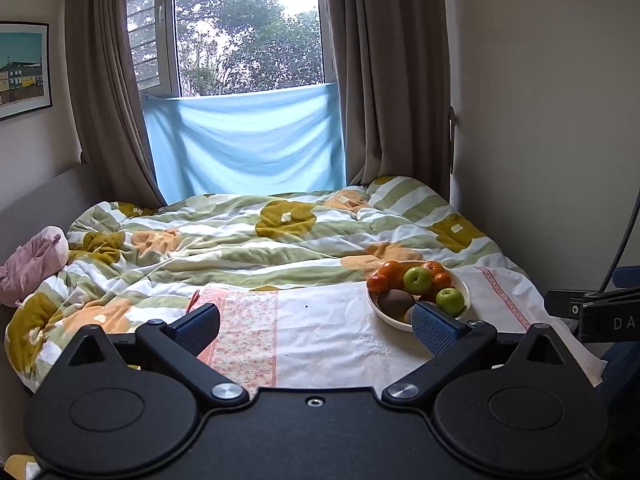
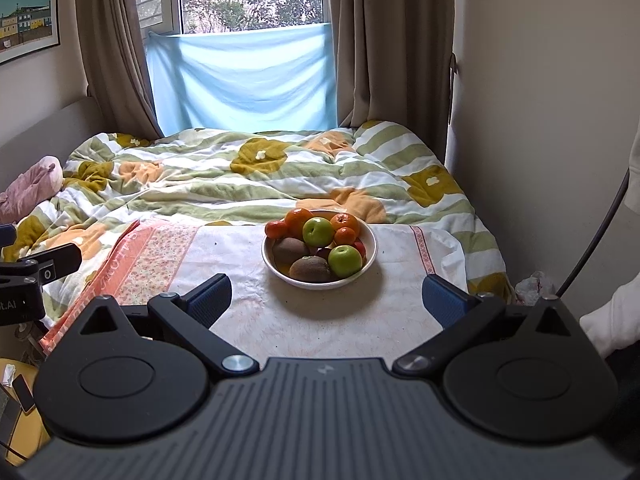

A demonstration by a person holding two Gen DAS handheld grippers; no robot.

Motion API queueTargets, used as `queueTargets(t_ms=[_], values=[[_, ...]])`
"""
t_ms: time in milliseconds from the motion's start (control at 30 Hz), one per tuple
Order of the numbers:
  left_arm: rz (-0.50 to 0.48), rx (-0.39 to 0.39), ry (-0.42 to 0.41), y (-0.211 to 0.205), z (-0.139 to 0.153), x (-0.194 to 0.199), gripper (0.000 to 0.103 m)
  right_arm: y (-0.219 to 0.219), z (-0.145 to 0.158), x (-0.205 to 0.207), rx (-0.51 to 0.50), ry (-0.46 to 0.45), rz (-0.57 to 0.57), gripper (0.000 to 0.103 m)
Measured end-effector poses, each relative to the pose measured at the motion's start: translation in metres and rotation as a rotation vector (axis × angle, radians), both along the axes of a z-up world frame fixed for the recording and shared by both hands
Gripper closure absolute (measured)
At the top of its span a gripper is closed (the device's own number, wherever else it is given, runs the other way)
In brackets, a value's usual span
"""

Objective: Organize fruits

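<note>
A white bowl (image 2: 370, 258) of fruit stands on a white and pink floral cloth (image 2: 224, 248) on the bed. It holds two green apples (image 2: 318, 231), several oranges and tangerines (image 2: 345, 222) and two brown kiwis (image 2: 310, 269). My right gripper (image 2: 326, 298) is open and empty, just in front of the bowl. My left gripper (image 1: 316, 322) is open and empty, to the left of the bowl (image 1: 466, 288); its right finger pad (image 1: 434, 328) overlaps the bowl's near rim in view.
A rumpled green, white and yellow floral quilt (image 2: 240, 176) covers the bed behind the cloth. A pink plush (image 2: 32, 188) lies at the left. A wall stands close on the right. Curtains and a window with a blue sheet (image 2: 240, 80) are behind.
</note>
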State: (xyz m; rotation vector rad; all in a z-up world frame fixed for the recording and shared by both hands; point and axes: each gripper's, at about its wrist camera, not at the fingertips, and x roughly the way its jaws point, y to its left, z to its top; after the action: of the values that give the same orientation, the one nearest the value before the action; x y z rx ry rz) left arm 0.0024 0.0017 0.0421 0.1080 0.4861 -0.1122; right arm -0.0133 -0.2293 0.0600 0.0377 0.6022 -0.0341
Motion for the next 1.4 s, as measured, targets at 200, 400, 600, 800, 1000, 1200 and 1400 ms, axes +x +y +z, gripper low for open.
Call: queueTargets(t_ms=[200, 400, 600, 800, 1000, 1200, 1400], values=[[-0.008, -0.011, 0.009, -0.002, -0.002, -0.001, 0.0, -0.003, 0.001, -0.001, -0.006, 0.003, -0.006, 0.0], [-0.012, -0.019, 0.013, -0.003, -0.002, 0.001, 0.0, -0.003, 0.0, 0.0, -0.011, 0.016, -0.011, 0.0], [-0.02, -0.023, 0.018, -0.004, -0.003, 0.004, 0.0, -0.004, -0.002, 0.003, -0.01, 0.025, -0.022, 0.0], [-0.029, -0.028, 0.026, -0.004, -0.004, 0.005, 0.0, -0.004, -0.003, 0.005, -0.009, 0.028, -0.027, 0.0], [-0.03, -0.032, 0.032, -0.003, -0.004, 0.006, 0.0, -0.004, -0.003, 0.005, -0.009, 0.029, -0.024, 0.0], [-0.025, -0.036, 0.032, -0.002, -0.004, 0.009, 0.0, -0.004, -0.004, 0.006, -0.008, 0.029, -0.025, 0.0], [-0.03, -0.032, 0.034, -0.004, -0.004, 0.009, 0.0, -0.004, -0.004, 0.006, -0.008, 0.029, -0.024, 0.0]])
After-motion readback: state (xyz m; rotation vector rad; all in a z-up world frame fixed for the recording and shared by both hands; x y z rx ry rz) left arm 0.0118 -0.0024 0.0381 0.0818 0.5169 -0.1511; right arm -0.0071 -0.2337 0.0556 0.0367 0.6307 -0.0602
